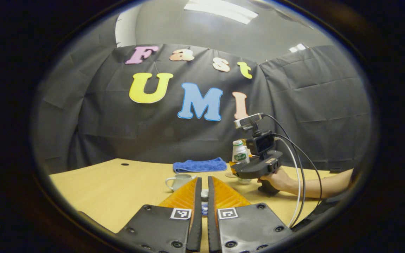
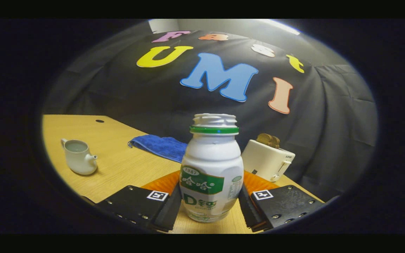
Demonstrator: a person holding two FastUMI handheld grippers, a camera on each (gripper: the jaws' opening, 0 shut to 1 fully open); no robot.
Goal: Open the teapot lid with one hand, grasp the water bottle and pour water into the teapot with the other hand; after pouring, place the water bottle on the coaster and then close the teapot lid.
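The white teapot [image 2: 79, 156] stands uncovered on the wooden table, liquid showing inside; in the left gripper view the teapot [image 1: 179, 181] sits just beyond my fingers to the left. My left gripper [image 1: 204, 180] is shut on a small pale piece, the teapot lid [image 1: 204, 193], held above the table. The water bottle [image 2: 211, 168], white with a green neck ring and no cap, stands upright between the fingers of my right gripper [image 2: 211, 189], which press on both its sides. From the left gripper view the bottle [image 1: 239, 153] rises behind the right gripper [image 1: 239, 165], held by a hand [image 1: 276, 179].
A folded blue cloth [image 2: 158, 146] lies at the back of the table [image 2: 118, 168]. A white toaster [image 2: 267, 160] with bread in it stands behind the bottle to the right. A small flat round thing [image 1: 230, 174], perhaps the coaster, lies under the right gripper.
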